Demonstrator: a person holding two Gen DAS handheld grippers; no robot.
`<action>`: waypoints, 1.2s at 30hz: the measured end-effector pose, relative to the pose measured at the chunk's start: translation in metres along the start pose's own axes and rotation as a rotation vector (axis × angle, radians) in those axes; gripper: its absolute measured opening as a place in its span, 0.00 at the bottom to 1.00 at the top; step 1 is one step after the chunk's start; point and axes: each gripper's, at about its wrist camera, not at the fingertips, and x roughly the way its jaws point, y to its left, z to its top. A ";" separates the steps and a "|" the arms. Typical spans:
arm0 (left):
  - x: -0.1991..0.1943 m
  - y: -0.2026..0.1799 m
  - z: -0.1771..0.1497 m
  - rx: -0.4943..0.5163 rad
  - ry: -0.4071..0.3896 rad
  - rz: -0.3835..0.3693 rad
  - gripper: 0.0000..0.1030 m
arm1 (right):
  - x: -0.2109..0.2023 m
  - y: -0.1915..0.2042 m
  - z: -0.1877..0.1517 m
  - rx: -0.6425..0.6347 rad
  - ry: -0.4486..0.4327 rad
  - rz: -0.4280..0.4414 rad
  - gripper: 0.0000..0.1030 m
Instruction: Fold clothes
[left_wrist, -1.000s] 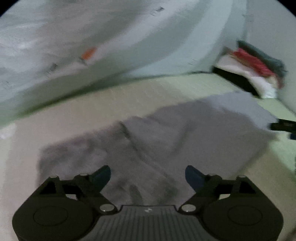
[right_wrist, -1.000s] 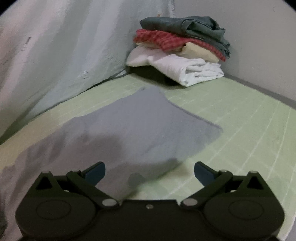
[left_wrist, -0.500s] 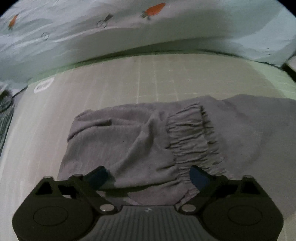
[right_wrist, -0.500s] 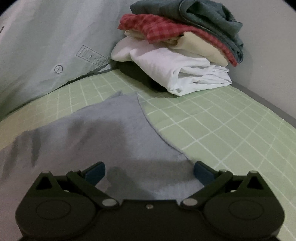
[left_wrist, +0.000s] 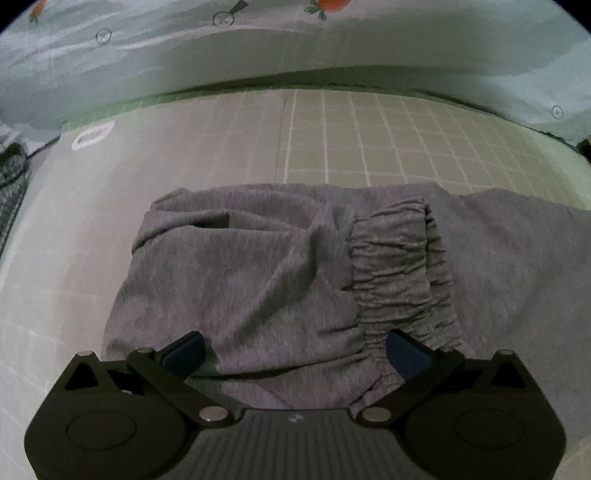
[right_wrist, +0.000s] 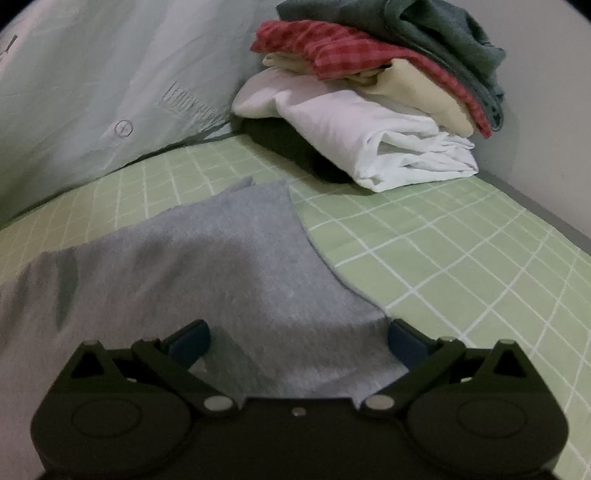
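**Grippers spread wide over grey shorts on a checked sheet**

Both grippers have their jaws standing far apart with nothing caught between them. In the left wrist view the left gripper (left_wrist: 295, 354) sits low over the near edge of the grey shorts (left_wrist: 280, 280), its blue fingertips (left_wrist: 184, 354) on either side of the cloth; whether they touch the fabric cannot be told. In the right wrist view the right gripper (right_wrist: 297, 341) hangs over the near end of the same grey shorts (right_wrist: 207, 269), the right fingertip at the cloth's right edge.

Largest in the scene is the green checked sheet (right_wrist: 461, 258), which runs under everything and looks paler in the left wrist view (left_wrist: 369, 136). Along its far side lies a pale bedcover (left_wrist: 295, 55) printed with small orange shapes, seen again at far left in the right wrist view (right_wrist: 92, 92).

The shorts lie spread flat on the sheet. Their gathered waistband (left_wrist: 399, 273) runs from near to far right of centre in the left wrist view, with loose folds to its left.

At far right in the right wrist view is a stack of folded clothes (right_wrist: 369, 110), well apart from the shorts: white at the bottom, then cream, red checked, and dark green on top.

At the far left edge of the left wrist view a dark patterned thing (left_wrist: 11, 177) shows only in part.
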 end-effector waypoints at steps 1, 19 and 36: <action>0.001 0.001 0.000 -0.003 0.003 -0.003 1.00 | -0.001 0.000 0.002 -0.007 0.016 0.009 0.97; -0.037 0.027 -0.007 -0.010 -0.078 -0.013 1.00 | -0.087 0.077 0.029 -0.178 -0.101 0.075 0.11; -0.058 0.085 -0.028 -0.014 -0.093 0.012 1.00 | -0.144 0.263 -0.075 -0.476 0.048 0.417 0.14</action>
